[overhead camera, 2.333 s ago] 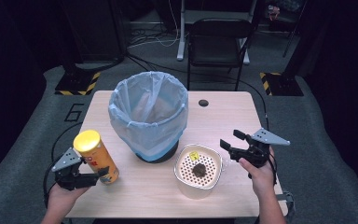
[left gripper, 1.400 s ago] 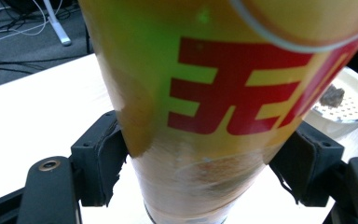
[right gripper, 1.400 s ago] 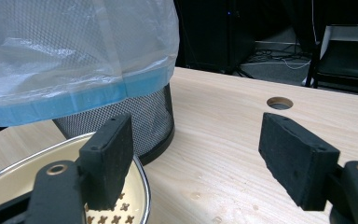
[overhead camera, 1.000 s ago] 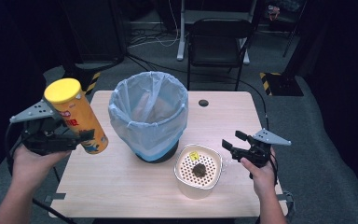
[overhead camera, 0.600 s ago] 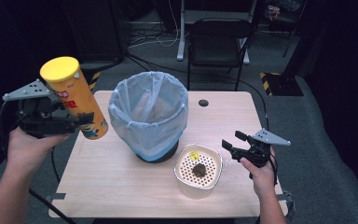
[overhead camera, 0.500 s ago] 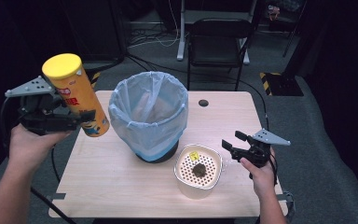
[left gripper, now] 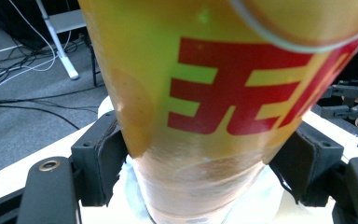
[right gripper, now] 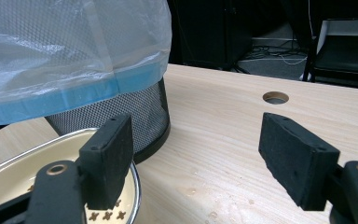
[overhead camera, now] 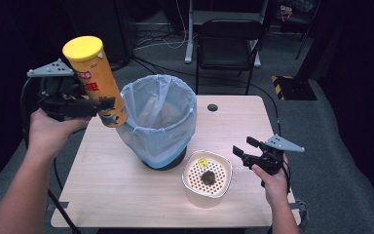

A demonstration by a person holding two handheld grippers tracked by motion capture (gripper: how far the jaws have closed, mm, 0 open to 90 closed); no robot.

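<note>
Left claw (overhead camera: 90,105) clamped on yellow can (overhead camera: 93,80), lifted clear of table (overhead camera: 126,185); higher and nearer bin (overhead camera: 158,122) than a second ago, can tilted, base just beside bag rim. White strainer (overhead camera: 207,178) unmoved, right of bin. Right claw (overhead camera: 246,151) unchanged: jaws apart, empty, low beside strainer.

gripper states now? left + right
Left gripper: shut on the yellow chip can, held in the air.
Right gripper: open, holding nothing.
</note>
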